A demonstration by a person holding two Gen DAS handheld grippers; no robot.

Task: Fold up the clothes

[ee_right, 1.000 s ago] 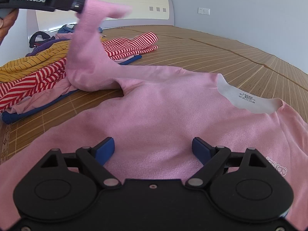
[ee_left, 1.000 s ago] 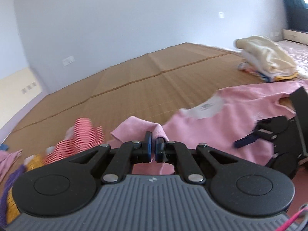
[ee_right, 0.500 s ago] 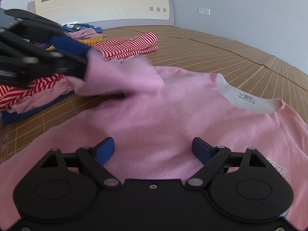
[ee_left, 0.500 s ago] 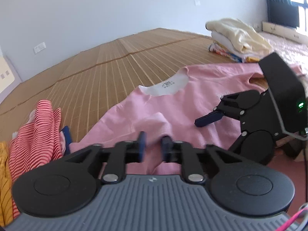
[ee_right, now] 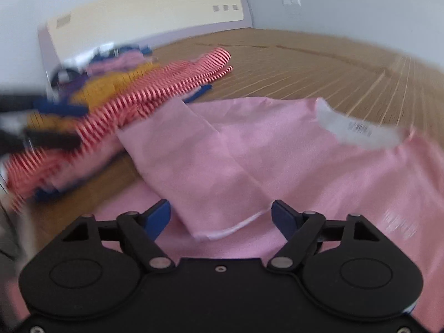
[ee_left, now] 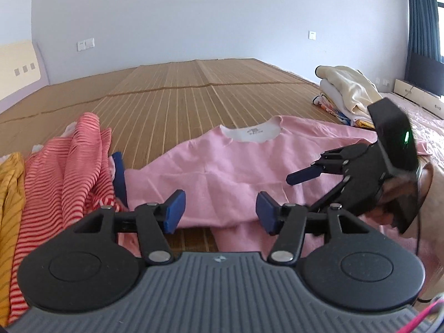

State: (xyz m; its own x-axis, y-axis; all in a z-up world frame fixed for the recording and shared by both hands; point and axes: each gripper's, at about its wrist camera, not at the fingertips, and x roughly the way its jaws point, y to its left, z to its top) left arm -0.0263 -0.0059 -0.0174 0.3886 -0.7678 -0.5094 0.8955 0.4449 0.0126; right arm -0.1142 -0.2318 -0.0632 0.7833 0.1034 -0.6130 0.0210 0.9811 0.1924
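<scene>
— How does the black left gripper with blue pads (ee_left: 220, 212) stand?
— Its jaws are spread wide, gripping nothing, levelled forward and low.
— And the black right gripper with blue pads (ee_right: 221, 216)?
— Also spread wide and empty. A hand (ee_left: 394, 194) holds its body.

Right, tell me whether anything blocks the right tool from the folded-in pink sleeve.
Nothing visible does. The right tool is open directly over the sleeve, whose cuff lies between its fingers on the pink sweater; the striped clothes sit off to the side.
</scene>
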